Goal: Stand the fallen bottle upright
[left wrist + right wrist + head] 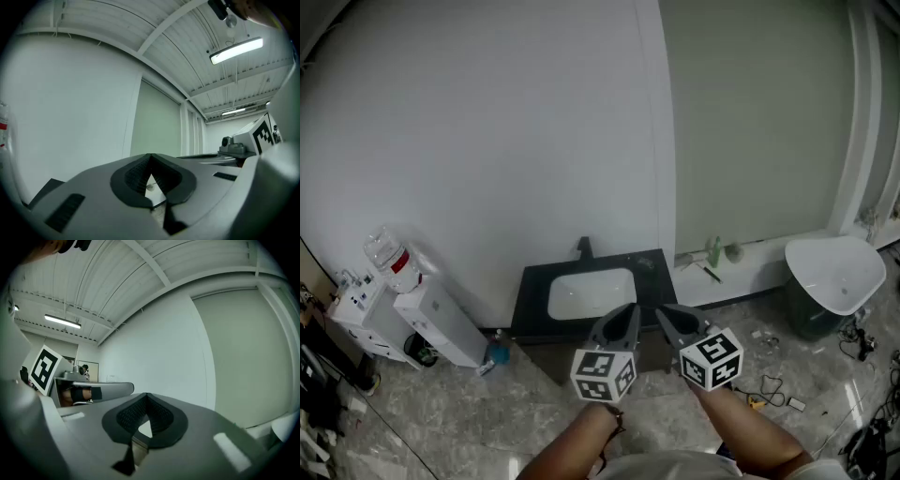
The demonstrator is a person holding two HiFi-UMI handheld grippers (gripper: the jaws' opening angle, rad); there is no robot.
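Holding the left hand-held gripper (628,311) and right hand-held gripper (664,315) level before the sink counter (534,281), jaws together and empty, the person is only approaching. The fallen bottle (496,356) is probably the small bluish one lying on the floor (441,412) beside the water dispenser (441,319), well apart from both. So the next move is calling for reaching toward it and opening one gripper.

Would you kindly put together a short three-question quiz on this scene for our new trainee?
1. True or false: the left gripper and the right gripper each grip a bottle.
2. What is set into the black counter? A) a white basin B) a stove C) a drawer
3. Fill in: in the head view, the water dispenser stands to the counter's ____.

Key: 1. False, both are shut on nothing. 2. A. 3. left.
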